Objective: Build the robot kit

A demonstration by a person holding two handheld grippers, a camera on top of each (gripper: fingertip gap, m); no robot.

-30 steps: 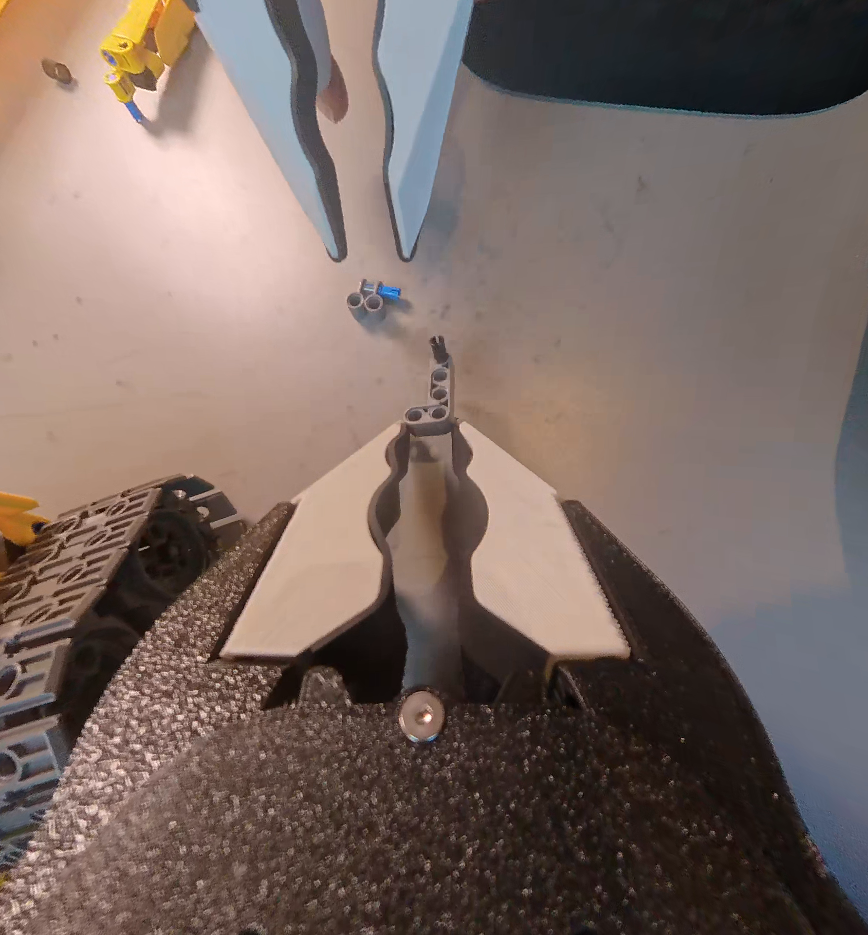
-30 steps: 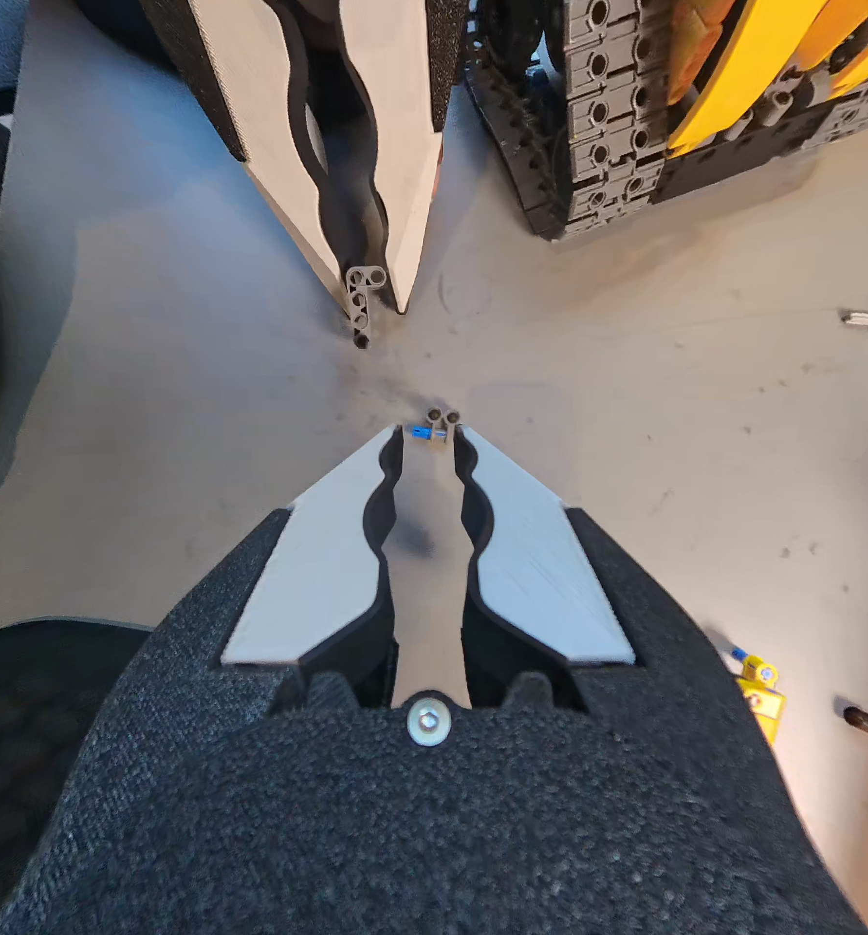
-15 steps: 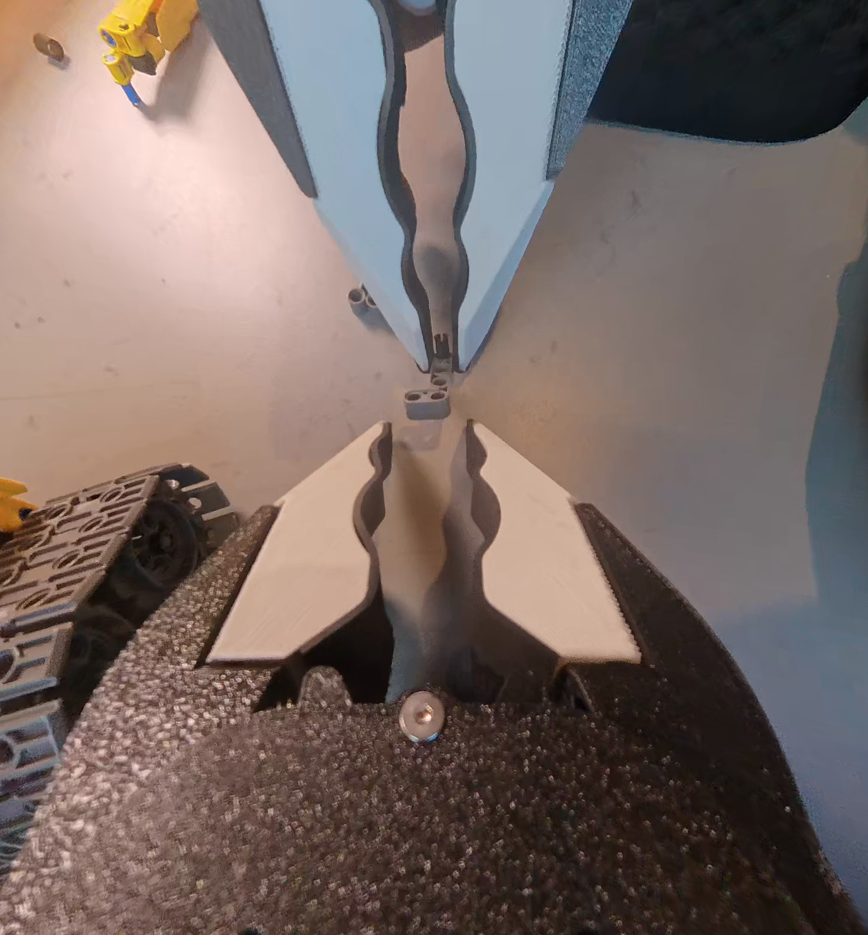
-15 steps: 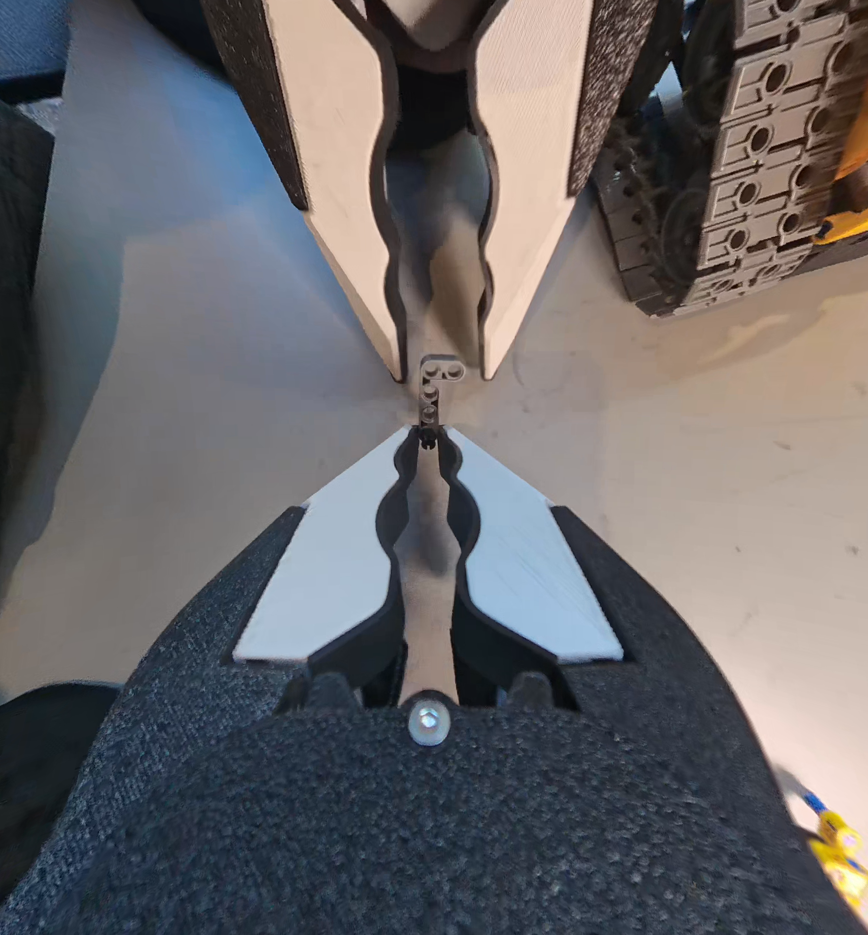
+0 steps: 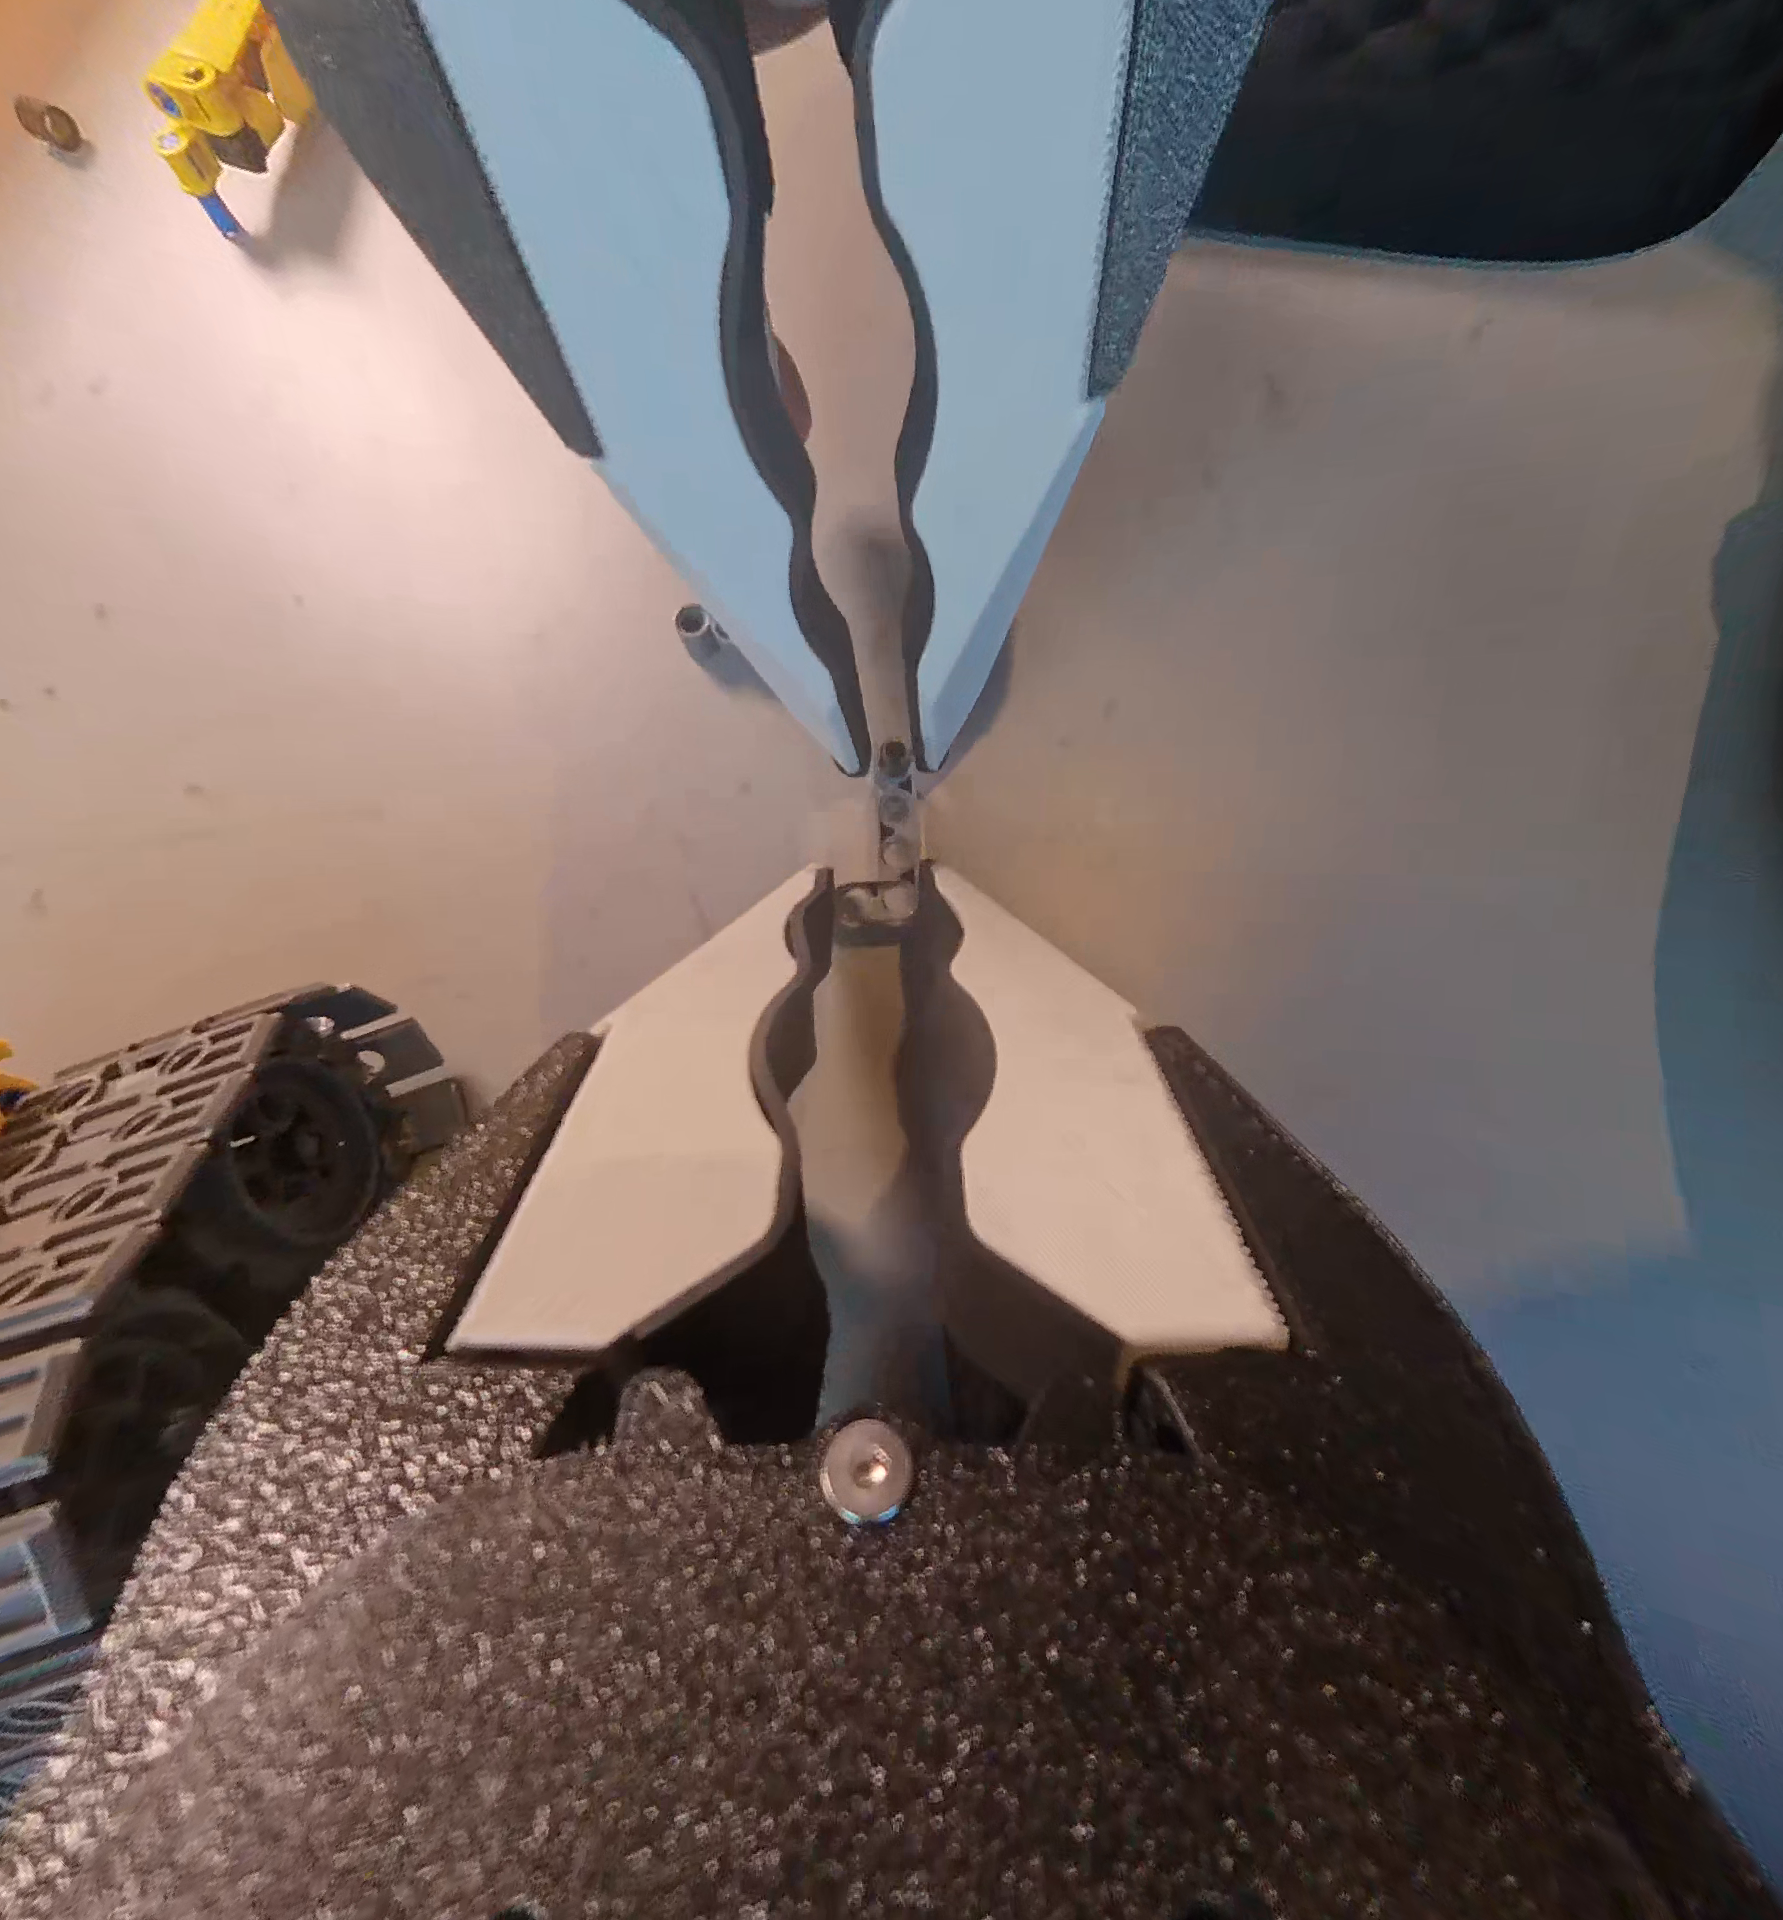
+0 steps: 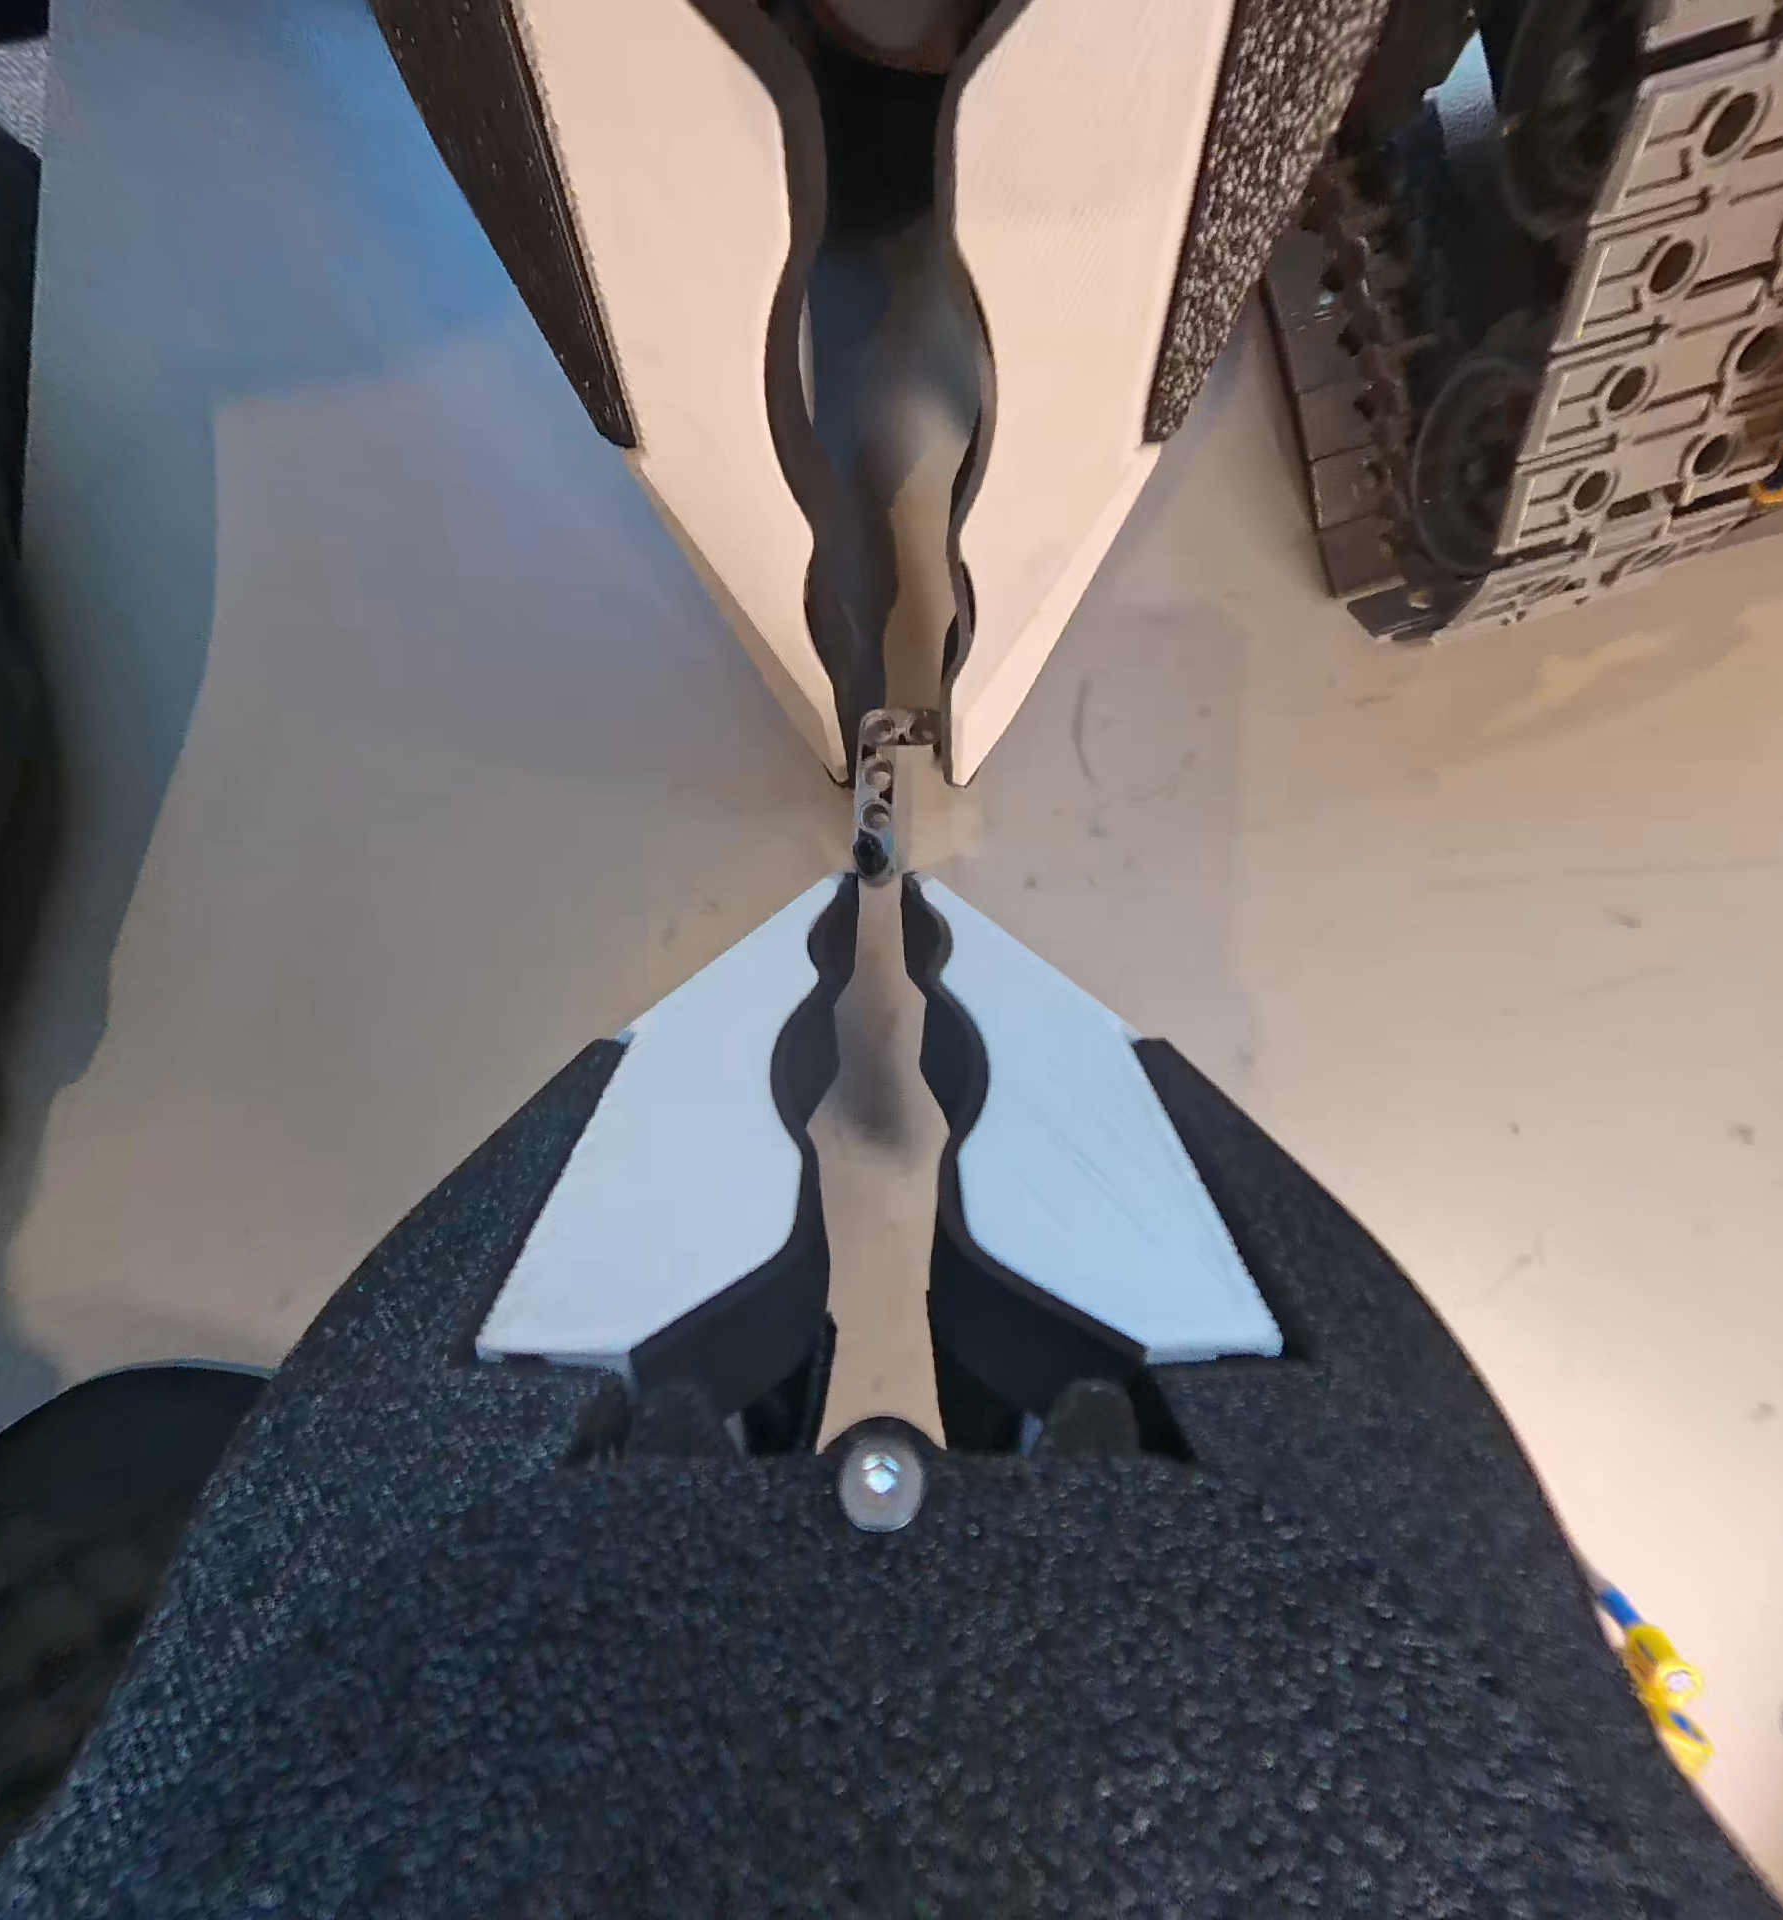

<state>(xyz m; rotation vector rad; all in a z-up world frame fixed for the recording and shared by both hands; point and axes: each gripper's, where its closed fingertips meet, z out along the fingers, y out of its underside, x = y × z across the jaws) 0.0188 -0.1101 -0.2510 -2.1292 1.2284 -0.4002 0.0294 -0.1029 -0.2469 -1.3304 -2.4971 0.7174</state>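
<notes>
We are pinching the grey L-shaped beam [image 5: 892, 831] tip to tip above the table [image 5: 295, 644]; left gripper [image 5: 874, 902] clamping its short leg, right gripper [image 6: 879, 879] its pinned end; light, stiff, slippery.

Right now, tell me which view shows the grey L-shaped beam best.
The right wrist view: the grey L-shaped beam shows sharply there, holes and short arm clear, spanning the gap between both sets of jaws. The left wrist view shows the same beam blurred, its short arm partly hidden.
</notes>
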